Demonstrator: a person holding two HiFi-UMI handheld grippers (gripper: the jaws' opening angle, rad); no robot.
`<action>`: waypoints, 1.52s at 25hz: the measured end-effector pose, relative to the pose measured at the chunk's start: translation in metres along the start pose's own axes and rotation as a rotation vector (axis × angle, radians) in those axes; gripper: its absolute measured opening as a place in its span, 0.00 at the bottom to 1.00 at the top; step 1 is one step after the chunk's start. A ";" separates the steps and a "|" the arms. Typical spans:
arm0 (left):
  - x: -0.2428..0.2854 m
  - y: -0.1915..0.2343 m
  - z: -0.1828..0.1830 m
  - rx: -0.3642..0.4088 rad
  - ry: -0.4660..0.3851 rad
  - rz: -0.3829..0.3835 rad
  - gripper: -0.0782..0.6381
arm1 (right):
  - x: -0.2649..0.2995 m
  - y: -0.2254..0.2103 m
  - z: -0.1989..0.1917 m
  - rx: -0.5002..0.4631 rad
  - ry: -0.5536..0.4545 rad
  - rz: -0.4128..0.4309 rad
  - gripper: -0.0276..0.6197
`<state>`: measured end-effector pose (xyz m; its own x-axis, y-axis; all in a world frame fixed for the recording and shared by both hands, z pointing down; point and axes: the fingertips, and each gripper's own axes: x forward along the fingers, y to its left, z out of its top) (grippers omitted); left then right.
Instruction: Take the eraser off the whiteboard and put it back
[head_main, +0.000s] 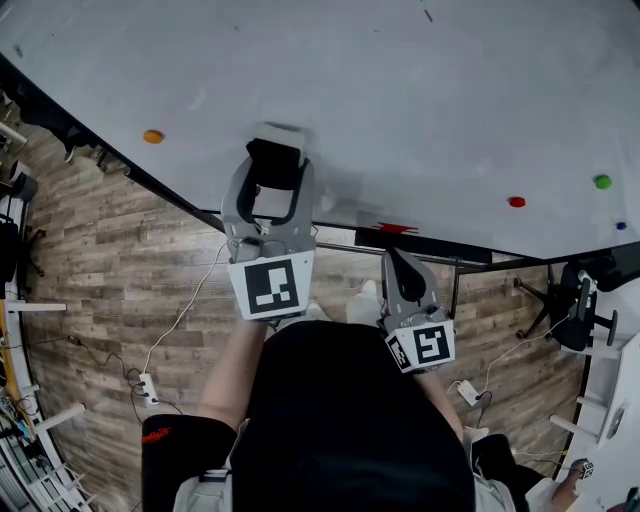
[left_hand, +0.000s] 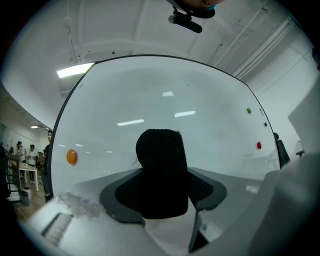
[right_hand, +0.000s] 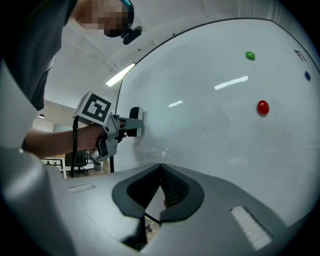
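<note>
Left gripper view: eraser (left_hand: 162, 170), far face hidden

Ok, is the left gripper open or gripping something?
Gripping: the left gripper has its jaws pressed on both sides of the black eraser.
</note>
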<state>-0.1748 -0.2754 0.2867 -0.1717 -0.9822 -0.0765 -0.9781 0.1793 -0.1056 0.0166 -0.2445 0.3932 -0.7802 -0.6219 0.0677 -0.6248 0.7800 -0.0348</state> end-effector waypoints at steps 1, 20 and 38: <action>0.000 0.000 0.000 0.000 0.002 0.000 0.46 | 0.000 0.000 0.000 0.000 0.001 0.002 0.05; 0.000 -0.002 0.001 -0.013 0.001 0.021 0.47 | 0.000 -0.006 -0.005 0.000 0.017 0.025 0.05; 0.002 -0.003 0.001 -0.016 -0.008 0.006 0.48 | 0.000 -0.009 -0.008 0.007 0.029 0.024 0.05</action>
<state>-0.1719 -0.2774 0.2857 -0.1771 -0.9805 -0.0853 -0.9788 0.1845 -0.0890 0.0229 -0.2507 0.4015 -0.7938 -0.6005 0.0959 -0.6061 0.7942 -0.0442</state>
